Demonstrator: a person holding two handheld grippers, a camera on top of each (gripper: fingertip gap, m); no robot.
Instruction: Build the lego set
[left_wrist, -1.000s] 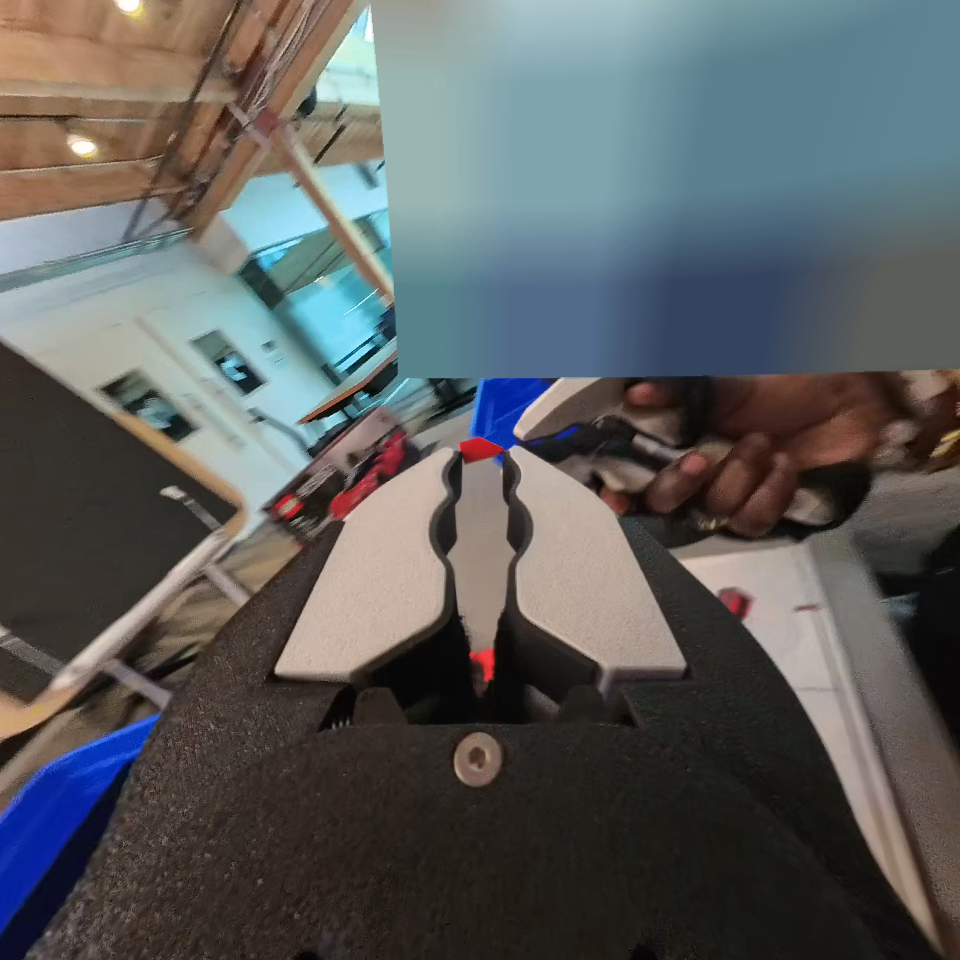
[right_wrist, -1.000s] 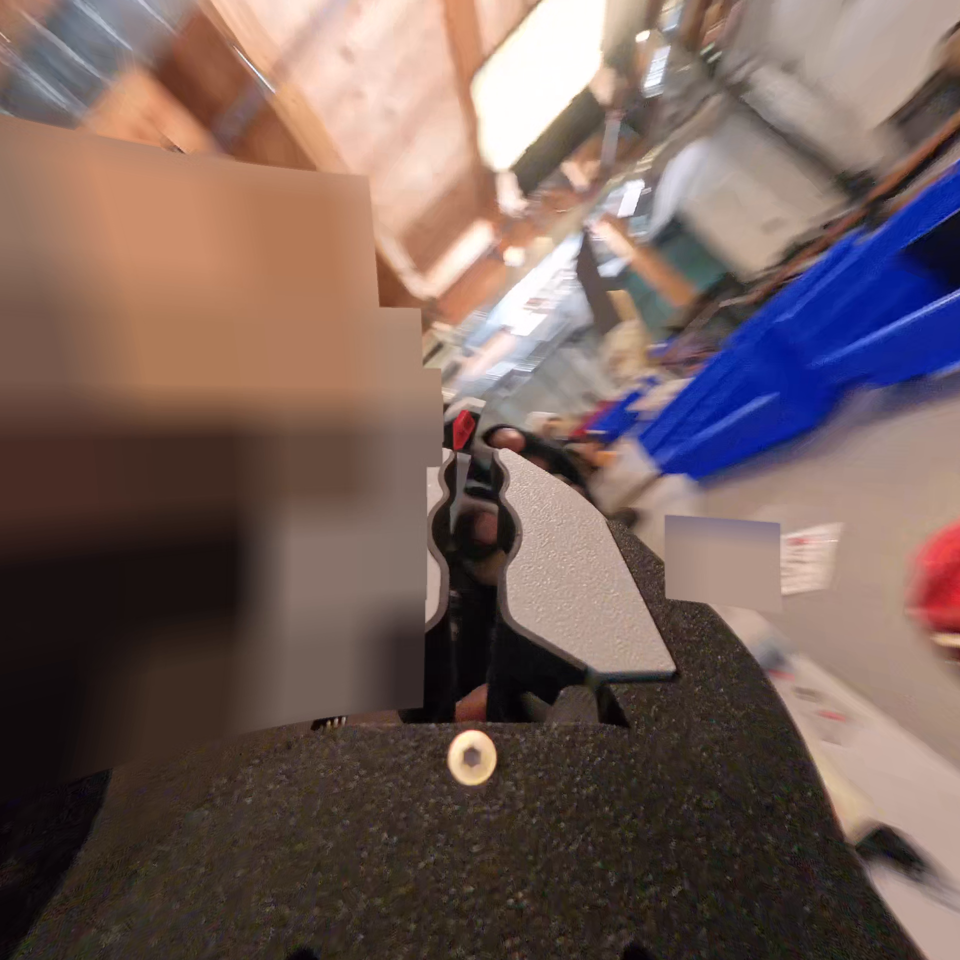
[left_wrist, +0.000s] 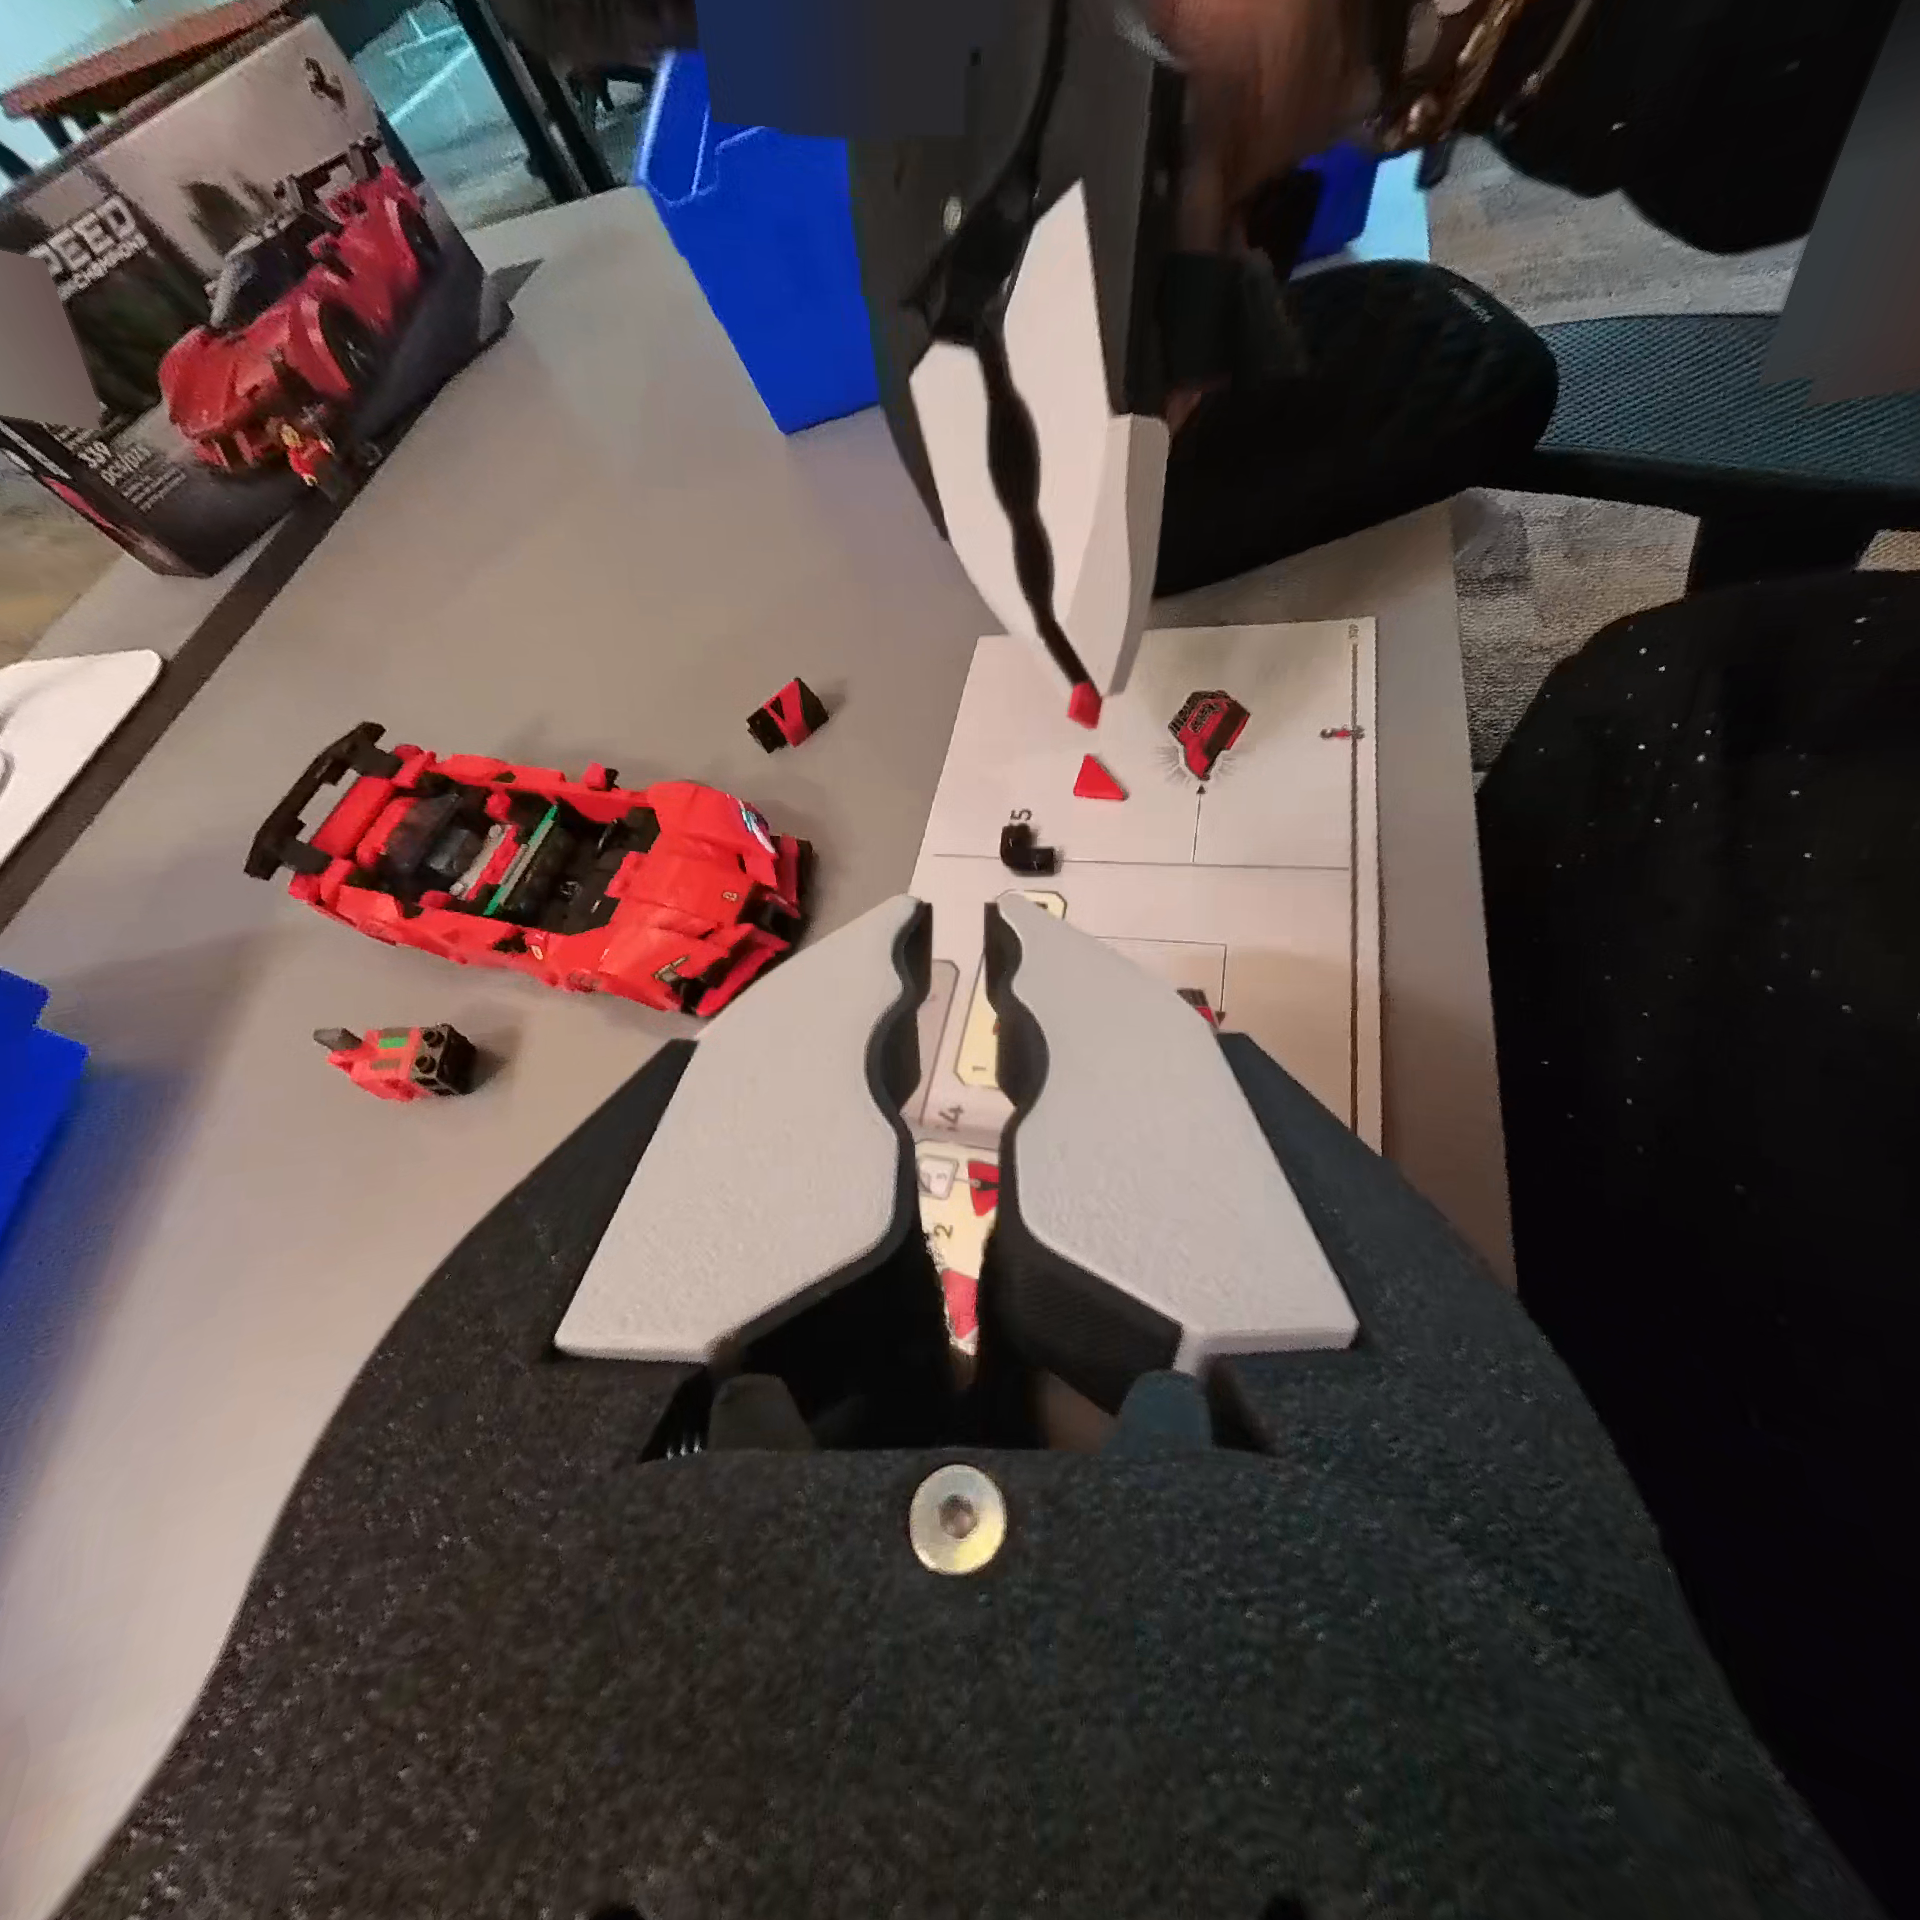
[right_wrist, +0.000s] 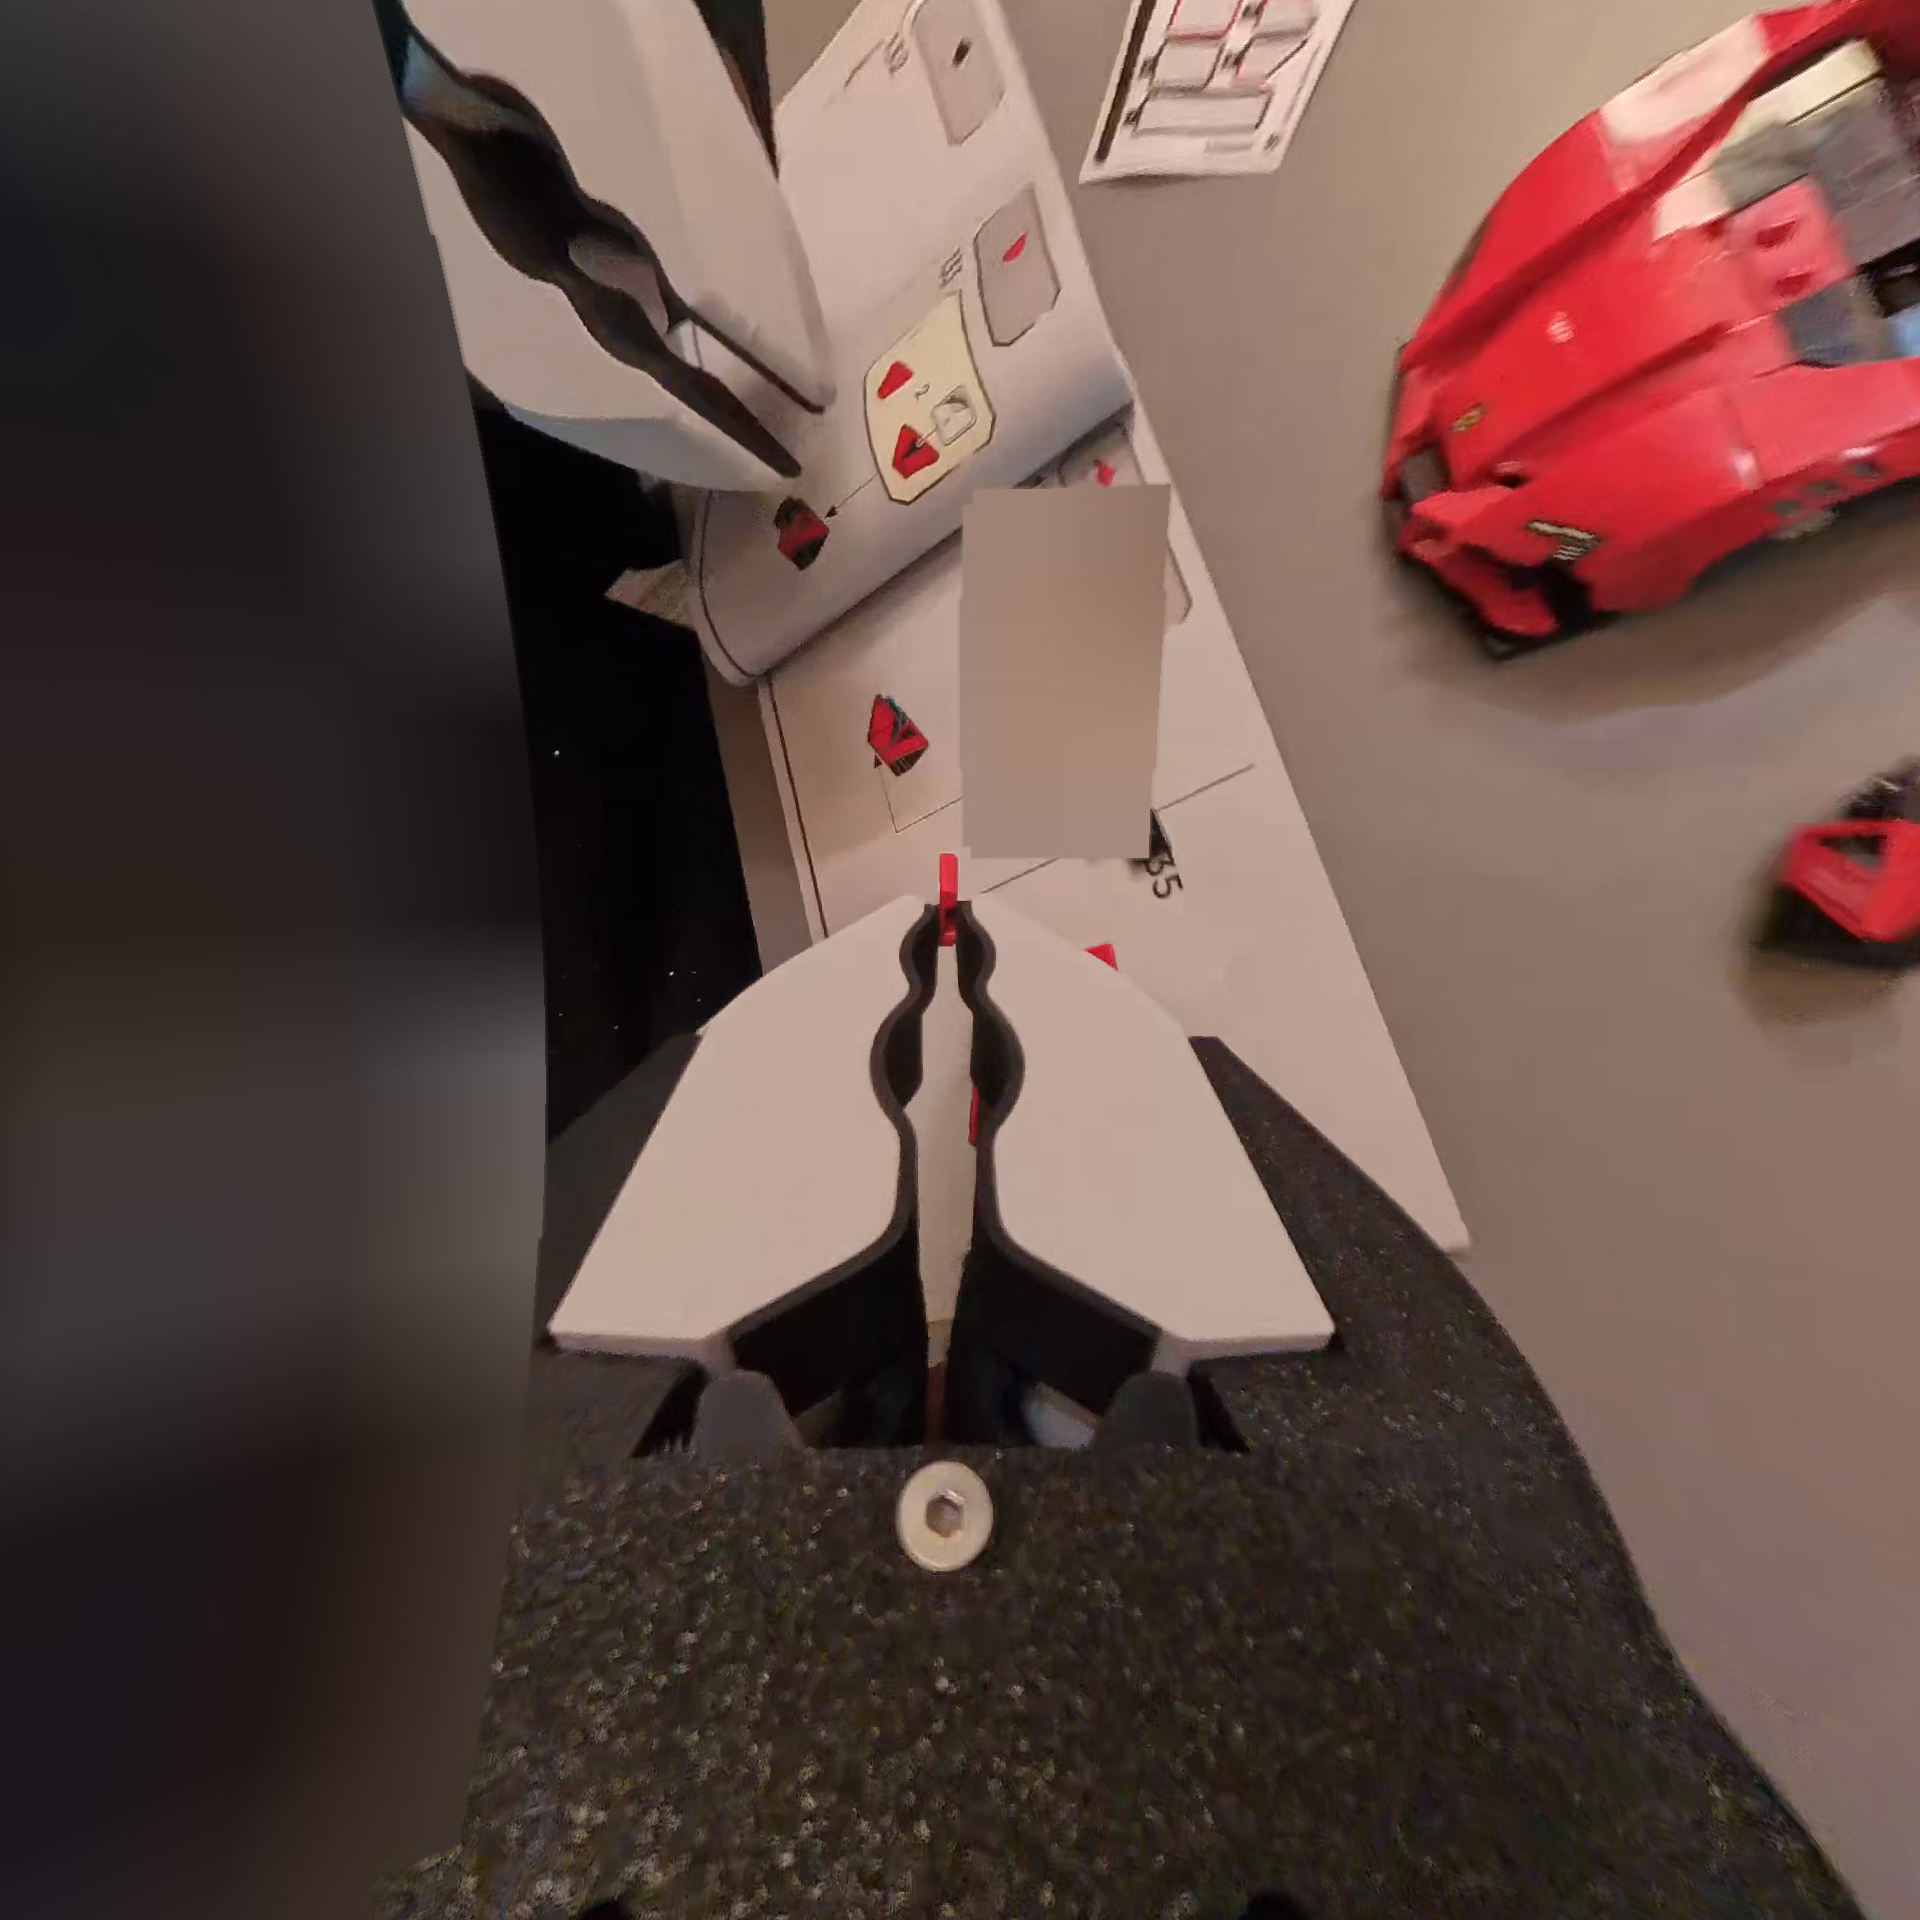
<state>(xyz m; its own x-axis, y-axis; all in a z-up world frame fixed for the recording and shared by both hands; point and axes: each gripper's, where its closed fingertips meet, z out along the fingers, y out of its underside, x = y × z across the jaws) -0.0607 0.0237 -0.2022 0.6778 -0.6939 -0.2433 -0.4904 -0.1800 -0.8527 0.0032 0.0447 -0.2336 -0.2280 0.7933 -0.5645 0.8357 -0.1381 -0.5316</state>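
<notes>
A: Where is the lego car?

B: The red lego car (left_wrist: 530, 868) sits on the grey table (left_wrist: 582, 582), left of the open instruction booklet (left_wrist: 1278, 831). In the right wrist view its nose (right_wrist: 1662, 343) shows at upper right.

A: And the loose parts?

B: A small red piece (left_wrist: 1084, 704) is pinched at the tips of the right gripper (left_wrist: 1081, 675), just above the booklet page; the right wrist view shows it edge-on (right_wrist: 948, 896) between the closed fingers of the same gripper (right_wrist: 948, 914). A red triangular piece (left_wrist: 1097, 779) lies on the page just beneath, with a black elbow piece (left_wrist: 1029, 847) near it.

A: The left gripper?

B: The left gripper (left_wrist: 956, 914) hangs over the booklet, fingers slightly parted — nothing between them.

A: Anything else?

B: A black-and-red block (left_wrist: 787, 713) behind the car, a small red-and-black sub-assembly (left_wrist: 400, 1060) in front — and the set's box (left_wrist: 229, 312) at the far left, beside a blue bin (left_wrist: 769, 260).
</notes>
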